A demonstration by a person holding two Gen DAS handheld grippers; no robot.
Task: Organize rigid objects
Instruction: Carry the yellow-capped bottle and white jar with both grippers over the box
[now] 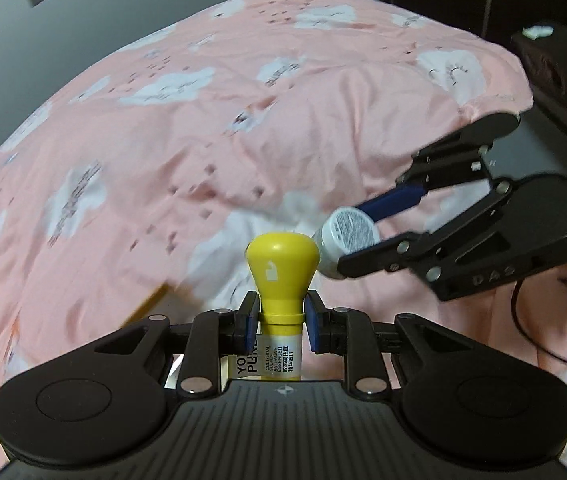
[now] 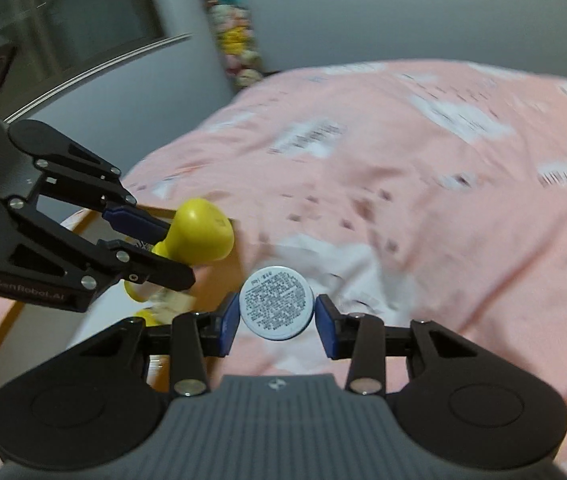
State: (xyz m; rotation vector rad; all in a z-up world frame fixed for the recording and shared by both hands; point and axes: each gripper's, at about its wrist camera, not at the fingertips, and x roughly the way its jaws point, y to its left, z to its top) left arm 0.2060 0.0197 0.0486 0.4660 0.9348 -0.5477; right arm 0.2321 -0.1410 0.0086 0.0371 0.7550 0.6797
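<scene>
The left gripper [image 1: 281, 322] is clamped on the neck of a yellow bottle [image 1: 282, 276], its blue pads [image 1: 250, 322] pressing just under the bulbous yellow cap; the bottle's white label with dark lettering runs down between the fingers toward the camera. In the right wrist view this same bottle [image 2: 199, 236] shows held clear of the bedding, cap pointing right.

The right gripper [image 2: 277, 320] holds a small white jar [image 2: 276, 302] between its blue pads [image 2: 229, 320], the jar's round printed end facing the camera. From the left wrist view the jar [image 1: 345, 240] sits just beside the yellow cap, pinched by the right gripper [image 1: 363, 236] reaching in from the right.

A wood-rimmed tray [image 2: 35, 304] with a pale floor lies below the left gripper on the bed; what it holds is blurred, though a yellow-and-white shape shows at its edge.

Under everything spreads a pink duvet [image 1: 203, 128] printed with white clouds. Beyond it stand a grey wall [image 2: 343, 12], a window [image 2: 83, 20], and a hanging column of soft toys [image 2: 231, 28]. Dark furniture [image 1: 555, 64] borders the bed at right.
</scene>
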